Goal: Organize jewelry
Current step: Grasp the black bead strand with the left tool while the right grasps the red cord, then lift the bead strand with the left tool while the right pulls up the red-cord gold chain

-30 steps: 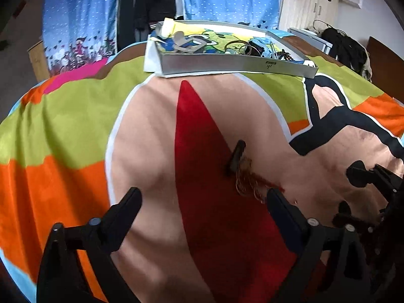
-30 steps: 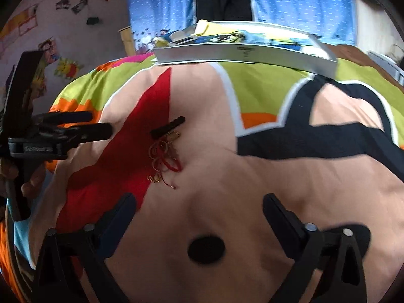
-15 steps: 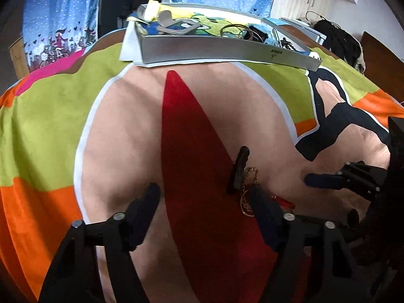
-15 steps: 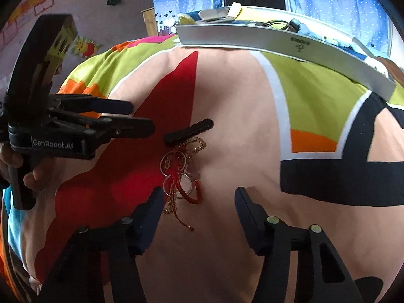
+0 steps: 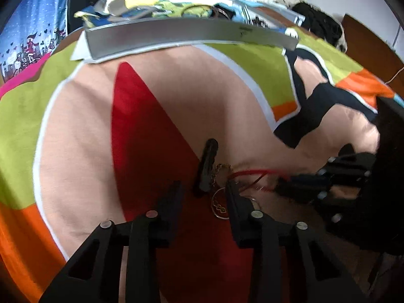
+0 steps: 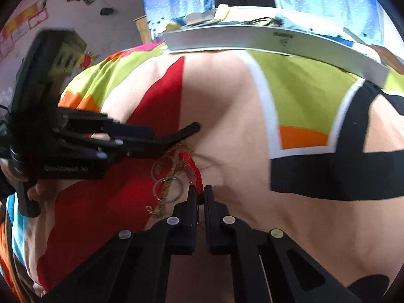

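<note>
Left wrist view shows the left tool (image 5: pixel 202 194) low over the bed cover (image 5: pixel 83 131), its fingers apart and straddling the tangle: a black hair clip (image 5: pixel 205 169) lies between them, with thin gold rings (image 5: pixel 219 204) and a gold chain (image 5: pixel 223 168) just beside the right-hand finger. A red cord (image 5: pixel 250 173) runs taut from the tangle toward the right tool (image 5: pixel 285 189) at the frame's right. Far up the bed sits a shallow grey tray (image 5: pixel 192 35) already holding other pieces.

Right wrist view shows the right tool (image 6: pixel 200 197) pressed together on the red cord (image 6: pixel 194 169), the braided end pinched at the fingertips. Gold rings (image 6: pixel 164 179) and chain (image 6: pixel 164 199) hang snagged just left of it, and the left tool (image 6: pixel 151 139) reaches in from the left over the hair clip (image 6: pixel 185 131).

The step looks like freeing the cord from the knot. Done well, the left tool closes on the clip or rings to anchor them while the right draws the cord away slowly and low, easing off if the thin chain drags along.
</note>
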Motion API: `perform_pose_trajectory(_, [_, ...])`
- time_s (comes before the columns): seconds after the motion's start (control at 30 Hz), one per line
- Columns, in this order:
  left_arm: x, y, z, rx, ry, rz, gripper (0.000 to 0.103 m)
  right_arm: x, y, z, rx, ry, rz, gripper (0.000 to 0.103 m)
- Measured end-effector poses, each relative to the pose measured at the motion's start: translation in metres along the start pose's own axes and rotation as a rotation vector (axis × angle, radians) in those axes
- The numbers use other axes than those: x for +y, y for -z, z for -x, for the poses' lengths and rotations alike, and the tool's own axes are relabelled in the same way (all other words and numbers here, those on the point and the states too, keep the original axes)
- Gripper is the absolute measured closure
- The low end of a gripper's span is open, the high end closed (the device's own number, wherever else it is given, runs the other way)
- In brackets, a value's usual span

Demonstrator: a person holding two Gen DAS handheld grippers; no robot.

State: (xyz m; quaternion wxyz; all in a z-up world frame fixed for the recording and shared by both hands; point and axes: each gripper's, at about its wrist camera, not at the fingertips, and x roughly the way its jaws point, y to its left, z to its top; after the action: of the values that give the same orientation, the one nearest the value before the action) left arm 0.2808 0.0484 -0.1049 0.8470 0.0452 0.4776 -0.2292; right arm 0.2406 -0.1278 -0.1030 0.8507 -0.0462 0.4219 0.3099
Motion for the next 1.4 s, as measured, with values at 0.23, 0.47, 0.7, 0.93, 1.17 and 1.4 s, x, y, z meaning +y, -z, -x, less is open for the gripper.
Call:
perform_pose_trajectory(0.23, [0.004,-0.007,-0.019,0.050,-0.060,0.031,0.089,-0.025,0.005,0.020,-0.034,0.025,-0.071,0.098])
perform_pose_trajectory(0.47, [0.004,-0.007,-0.018,0.056,-0.072,0.054,0.089,-0.032,0.005,0.037,-0.082,0.050,-0.093,0.098])
perform_pose_trajectory(0.7, [-0.012,0.002,-0.012,0.058,-0.075,0.050,0.090,-0.036,0.000,0.054,-0.119,0.096,-0.101,0.098])
perform_pose_trajectory(0.93, [-0.027,0.006,-0.007,0.037,-0.060,0.062,0.090,-0.040,0.004,0.085,-0.161,0.148,-0.097,0.098])
perform_pose_trajectory(1.17, [-0.048,0.001,-0.002,0.000,-0.036,0.073,0.090,-0.044,0.018,0.119,-0.176,0.198,-0.094,0.098])
perform_pose_trajectory(1.4, [-0.068,0.006,0.001,-0.013,-0.016,0.084,0.090,-0.065,0.046,0.122,-0.108,0.231,-0.181,0.098])
